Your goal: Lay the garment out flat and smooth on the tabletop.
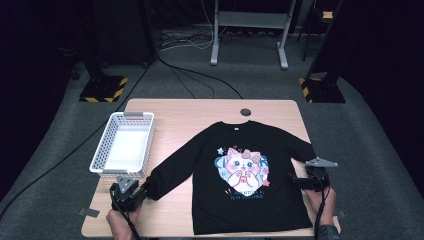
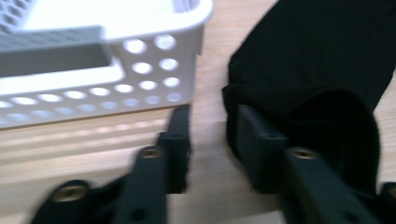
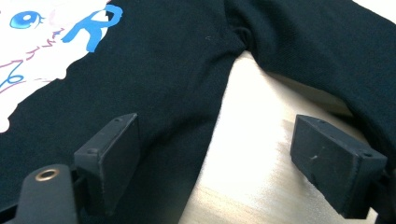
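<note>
A black sweatshirt [image 1: 210,200] with a pink cat print lies flat, face up, on the wooden table [image 1: 175,112]. Its left sleeve [image 1: 175,167] runs down towards the front left corner. My left gripper [image 1: 143,190] sits at that sleeve's cuff [image 2: 303,70]. In the left gripper view its jaws [image 2: 212,126] stand a little apart with bare wood between them, and the cuff lies against the right-hand jaw. My right gripper [image 1: 296,180] is at the shirt's right side below the armpit. It [image 3: 215,140] is wide open, one jaw over the shirt's body, the other over the table beside the right sleeve [image 3: 327,51].
A white perforated basket [image 1: 100,150] stands at the table's left, just beyond the left gripper; its near wall [image 2: 140,79] is close to the jaws. A round cable hole [image 1: 245,112] sits at the far edge. Stands and cables cover the floor beyond.
</note>
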`<state>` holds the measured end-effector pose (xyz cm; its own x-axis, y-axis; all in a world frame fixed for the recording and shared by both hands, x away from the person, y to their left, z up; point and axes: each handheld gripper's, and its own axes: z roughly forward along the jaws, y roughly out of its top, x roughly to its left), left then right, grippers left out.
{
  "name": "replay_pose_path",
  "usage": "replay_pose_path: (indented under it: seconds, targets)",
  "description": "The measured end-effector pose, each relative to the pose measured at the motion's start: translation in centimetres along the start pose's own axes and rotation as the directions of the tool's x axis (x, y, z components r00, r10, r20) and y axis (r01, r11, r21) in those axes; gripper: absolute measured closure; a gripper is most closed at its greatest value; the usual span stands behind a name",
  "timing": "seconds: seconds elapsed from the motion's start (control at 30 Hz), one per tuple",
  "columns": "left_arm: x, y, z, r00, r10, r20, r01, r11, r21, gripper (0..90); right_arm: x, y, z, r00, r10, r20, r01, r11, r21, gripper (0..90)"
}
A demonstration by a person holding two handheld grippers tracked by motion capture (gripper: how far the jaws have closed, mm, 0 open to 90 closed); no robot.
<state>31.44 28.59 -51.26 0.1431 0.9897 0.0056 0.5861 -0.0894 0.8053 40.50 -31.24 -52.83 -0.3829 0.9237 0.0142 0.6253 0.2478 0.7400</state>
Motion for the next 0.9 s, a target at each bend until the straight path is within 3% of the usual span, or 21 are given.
replay_pose_path:
  seconds: [0.13,0.27,0.37,0.43,0.5,0.6,0.7,0.8,0.9]
  targets:
    - [-1.3,0.5,-1.8,0.9990,0.040,-0.018,-0.041,0.9961,-0.078,39.3,0.0,0.0,0.0,1.0000,0.000,0.000,0.000,1.0000,0.000,15.2]
    - [-4.0,1.4,-1.8,0.9926,0.121,0.000,-0.120,0.9870,-0.106,26.6,0.0,0.0,0.0,1.0000,0.000,0.001,0.000,1.0000,0.000,15.2]
    - [-6.1,1.7,-1.2,0.9846,0.175,-0.012,-0.175,0.9773,-0.119,19.7,0.0,0.0,0.0,1.0000,0.000,0.001,0.000,1.0000,0.000,15.2]
    - [-7.3,1.6,-0.8,0.9728,0.228,-0.039,-0.231,0.9680,-0.097,19.4,0.0,0.0,0.0,1.0000,0.000,0.001,0.000,1.0000,0.000,15.2]
    - [-7.6,1.5,0.4,0.9651,0.248,-0.084,-0.252,0.9669,-0.040,20.7,0.0,0.0,0.0,1.0000,0.000,0.001,0.000,1.0000,0.000,15.2]
    - [-5.9,1.0,1.9,0.9690,0.203,-0.140,-0.202,0.9791,0.026,23.5,0.0,0.0,0.0,1.0000,0.000,0.001,0.000,1.0000,0.000,15.2]
    - [-2.9,-0.1,2.1,0.9731,0.144,-0.180,-0.132,0.9884,0.076,23.9,0.0,0.0,0.0,1.0000,0.000,0.000,0.000,1.0000,0.001,15.2]
    - [-0.1,-1.0,1.6,0.9831,0.053,-0.175,-0.039,0.9961,0.079,20.4,0.0,-0.1,-0.1,1.0000,-0.002,0.002,0.002,1.0000,0.006,15.0]
    - [1.5,-1.5,1.2,0.9880,-0.004,-0.154,0.016,0.9970,0.076,15.7,-0.1,-0.3,-0.5,1.0000,0.003,0.008,-0.003,0.9999,0.011,14.3]
